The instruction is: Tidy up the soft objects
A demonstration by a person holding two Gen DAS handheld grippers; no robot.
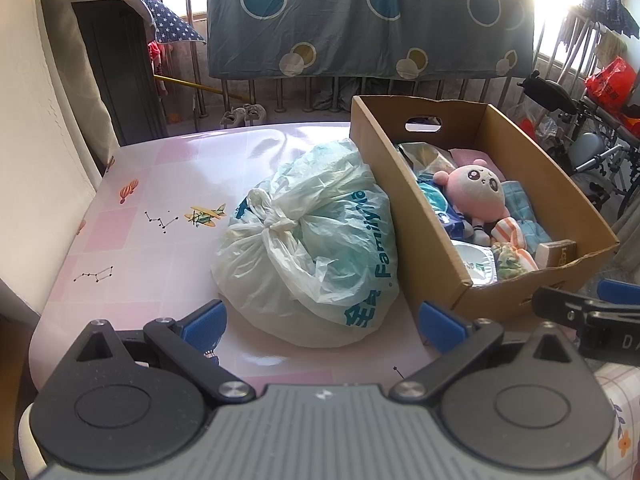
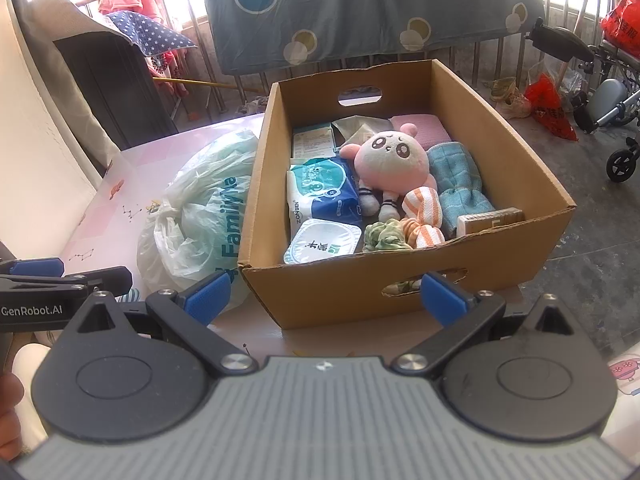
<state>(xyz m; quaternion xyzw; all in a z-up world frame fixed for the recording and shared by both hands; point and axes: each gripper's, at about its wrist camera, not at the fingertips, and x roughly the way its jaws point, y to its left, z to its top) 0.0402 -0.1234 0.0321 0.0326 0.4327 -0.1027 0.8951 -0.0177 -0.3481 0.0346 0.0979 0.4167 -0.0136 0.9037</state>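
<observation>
In the left wrist view the left hand-held gripper is hovering spread before the bag lying on the tabletop, box at 2 o'clock, while in the right wrist view the right hand-held gripper is gaping empty, plush sitting inside the box at 12 o'clock.

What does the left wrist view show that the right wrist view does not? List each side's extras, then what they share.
Only the left wrist view shows the yellow airplane print on the table and the whole knotted plastic bag.

Only the right wrist view shows the box's near handle slot, the full teal towel, and a wheelchair.

Both show the cardboard box, the pink plush toy, and an open tool: left tool, right tool.
</observation>
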